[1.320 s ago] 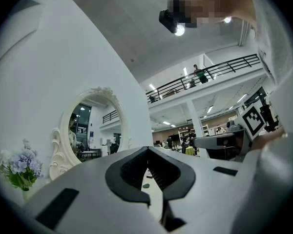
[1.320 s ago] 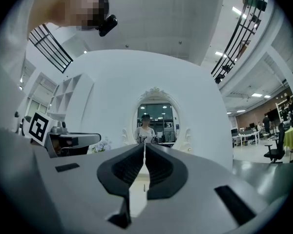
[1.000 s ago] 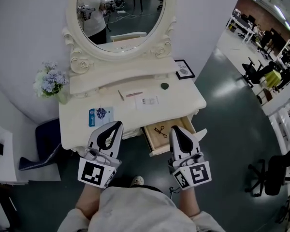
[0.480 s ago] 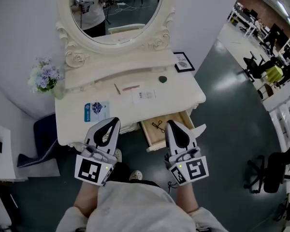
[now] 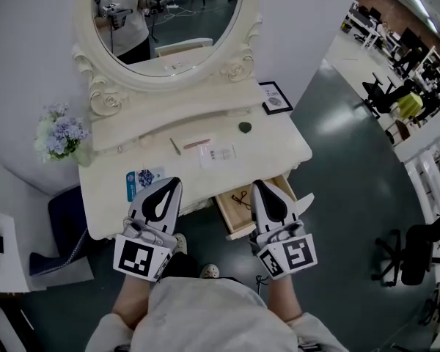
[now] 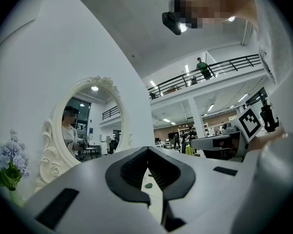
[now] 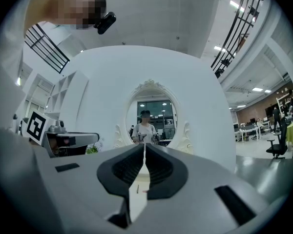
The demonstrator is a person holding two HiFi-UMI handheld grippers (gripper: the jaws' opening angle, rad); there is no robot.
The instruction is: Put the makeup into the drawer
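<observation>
On the cream vanity table (image 5: pixel 279 152) lie a brown pencil (image 5: pixel 175 146), a pink stick (image 5: pixel 197 144), a white packet (image 5: pixel 217 153), a dark green round piece (image 5: pixel 245 127) and a blue packet (image 5: pixel 141 179). Below the tabletop's right part a drawer (image 5: pixel 231 220) stands pulled out, with a small dark metal tool (image 5: pixel 242 199) in it. My left gripper (image 5: pixel 174 183) (image 6: pixel 147 150) is shut and empty, held before the table's front edge left of the drawer. My right gripper (image 5: pixel 258 186) (image 7: pixel 144 146) is shut and empty too, over the drawer's right side.
An oval mirror (image 5: pixel 169 20) rises behind the tabletop and reflects the person. A bunch of blue flowers (image 5: pixel 57 134) stands at the table's left end, a small framed picture (image 5: pixel 276 98) at its right. Dark floor lies to the right, with office chairs (image 5: pixel 411 251) further off.
The head view has shifted, so the table sits a little further left and up. Both grippers keep nearly the same pose, shut and empty.
</observation>
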